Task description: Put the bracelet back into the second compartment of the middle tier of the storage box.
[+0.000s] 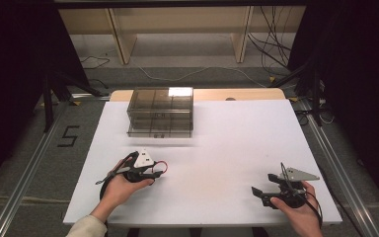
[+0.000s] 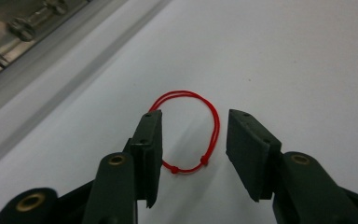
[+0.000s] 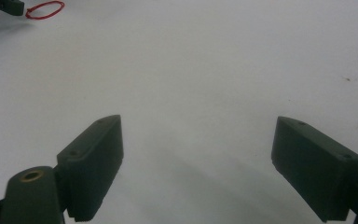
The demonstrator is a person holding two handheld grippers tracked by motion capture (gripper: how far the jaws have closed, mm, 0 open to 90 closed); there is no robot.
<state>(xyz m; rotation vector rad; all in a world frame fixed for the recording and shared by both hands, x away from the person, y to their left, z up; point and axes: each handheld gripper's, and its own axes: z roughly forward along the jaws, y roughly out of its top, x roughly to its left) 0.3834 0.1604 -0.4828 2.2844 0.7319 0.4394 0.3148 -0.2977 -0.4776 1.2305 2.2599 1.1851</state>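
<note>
Nearest the person, the right tool (image 1: 262, 193) rests spread wide on the white table (image 1: 227, 148), nothing between its jaws. Further in, the left tool (image 2: 193, 140) stands part-spread around the red loop (image 2: 193, 126) lying flat; one jaw hides the loop's edge, neither pinching it. Beyond, a clear box (image 1: 160, 112) sits, contents hard to make out.

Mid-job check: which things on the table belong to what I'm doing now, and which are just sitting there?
In play:
- red string loop, lying flat between the left gripper's open jaws, not yet pinched
- left gripper

Just sitting there:
- clear drawer box at the table's far side
- right gripper, open over bare white tabletop
</note>
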